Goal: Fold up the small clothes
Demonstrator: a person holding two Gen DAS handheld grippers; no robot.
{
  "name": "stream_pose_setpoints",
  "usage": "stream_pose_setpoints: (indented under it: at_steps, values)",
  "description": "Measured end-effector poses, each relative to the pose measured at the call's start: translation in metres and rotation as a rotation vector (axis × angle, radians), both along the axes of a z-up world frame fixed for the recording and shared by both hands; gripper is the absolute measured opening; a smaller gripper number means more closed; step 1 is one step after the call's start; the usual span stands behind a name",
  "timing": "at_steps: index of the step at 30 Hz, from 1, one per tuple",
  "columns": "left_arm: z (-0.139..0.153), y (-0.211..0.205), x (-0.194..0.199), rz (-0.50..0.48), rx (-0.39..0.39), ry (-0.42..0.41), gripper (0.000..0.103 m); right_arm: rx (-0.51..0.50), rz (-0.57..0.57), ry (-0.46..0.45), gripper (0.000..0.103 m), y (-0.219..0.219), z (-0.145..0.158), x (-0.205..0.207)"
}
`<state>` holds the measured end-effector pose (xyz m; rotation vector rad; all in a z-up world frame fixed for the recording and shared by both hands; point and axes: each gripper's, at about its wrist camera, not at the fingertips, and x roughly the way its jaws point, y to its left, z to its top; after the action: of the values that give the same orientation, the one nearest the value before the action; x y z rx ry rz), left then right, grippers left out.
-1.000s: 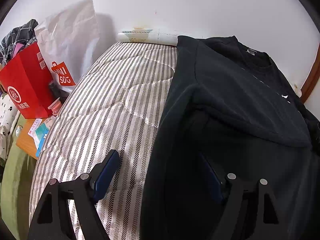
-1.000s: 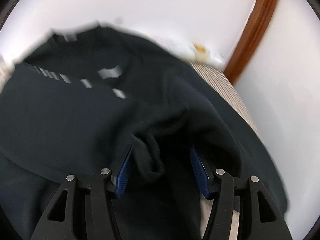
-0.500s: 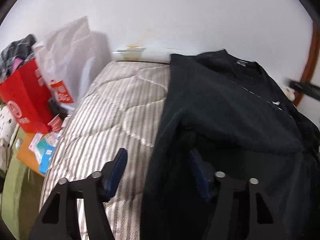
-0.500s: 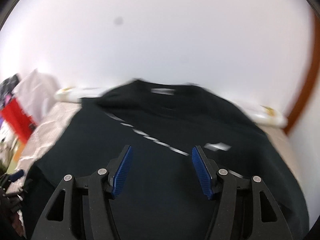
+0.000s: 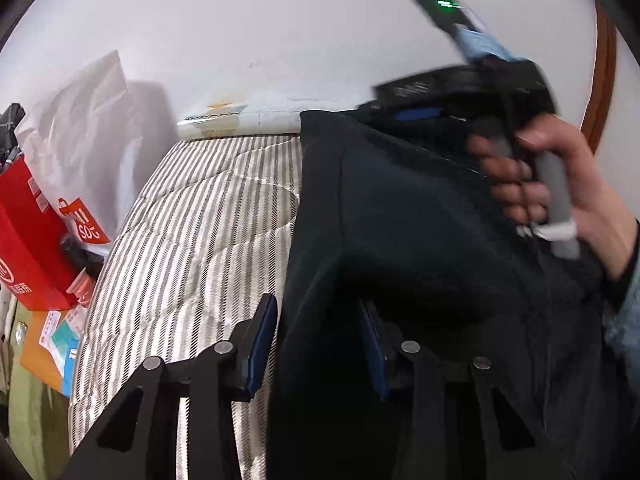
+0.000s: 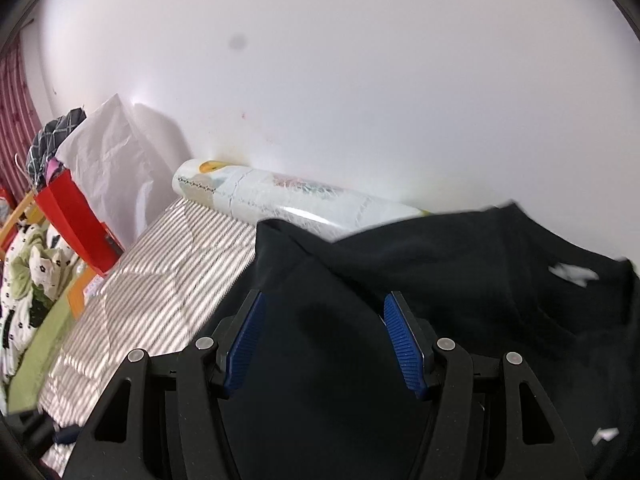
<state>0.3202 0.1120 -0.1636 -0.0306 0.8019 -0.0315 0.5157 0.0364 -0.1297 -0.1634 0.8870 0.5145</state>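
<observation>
Now the black shirt (image 5: 420, 240) lies spread on the striped bed (image 5: 192, 248), filling its 3 o'clock half. Left tongs (image 5: 320, 344) have just been closing, the shirt's 9 o'clock edge between the pads; whether they pinch it I cannot tell. Right tongs (image 6: 324, 344) hang open over the shirt, gripping nothing, held by a hand (image 5: 560, 184). Red bag (image 5: 28, 240) stands at 9 o'clock.
</observation>
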Motion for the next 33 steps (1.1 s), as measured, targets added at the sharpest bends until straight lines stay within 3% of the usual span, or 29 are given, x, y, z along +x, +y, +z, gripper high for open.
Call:
stream_pose_setpoints:
  at_steps: [6, 7, 8, 10, 13, 18, 24, 27, 31, 33]
  values:
    - [-0.002, 0.005, 0.002, -0.009, -0.072, -0.002, 0.028, 0.005, 0.031, 0.089, 0.061, 0.020, -0.025, 0.032]
    - [-0.003, 0.007, 0.003, -0.006, -0.082, 0.000, 0.027, 0.009, 0.035, 0.101, 0.057, 0.022, -0.029, 0.034]
    - [-0.003, 0.007, 0.003, -0.001, -0.087, 0.002, 0.026, 0.023, 0.041, 0.112, 0.040, 0.024, -0.032, 0.036]
    - [-0.002, 0.009, 0.002, 0.015, -0.087, 0.000, 0.009, 0.041, 0.060, 0.126, 0.020, 0.028, -0.034, 0.035]
    - [0.002, 0.018, -0.001, 0.054, -0.117, -0.020, 0.007, 0.045, 0.073, 0.026, 0.012, 0.037, -0.021, 0.025]
    - [0.001, 0.035, -0.004, 0.136, -0.137, -0.014, 0.007, 0.088, 0.084, 0.000, 0.012, 0.069, -0.012, 0.030]
    - [-0.010, 0.038, 0.003, 0.159, -0.121, 0.050, 0.007, -0.026, 0.073, 0.017, 0.012, 0.112, -0.052, 0.044]
    - [-0.011, 0.038, 0.002, 0.156, -0.124, 0.056, 0.008, -0.006, 0.081, 0.020, 0.018, 0.110, -0.049, 0.046]
    - [-0.011, 0.039, 0.002, 0.160, -0.120, 0.061, 0.012, 0.027, 0.070, 0.016, 0.041, 0.095, -0.031, 0.037]
    - [-0.011, 0.039, 0.001, 0.164, -0.114, 0.061, 0.017, 0.030, 0.058, -0.016, 0.042, 0.077, -0.016, 0.024]
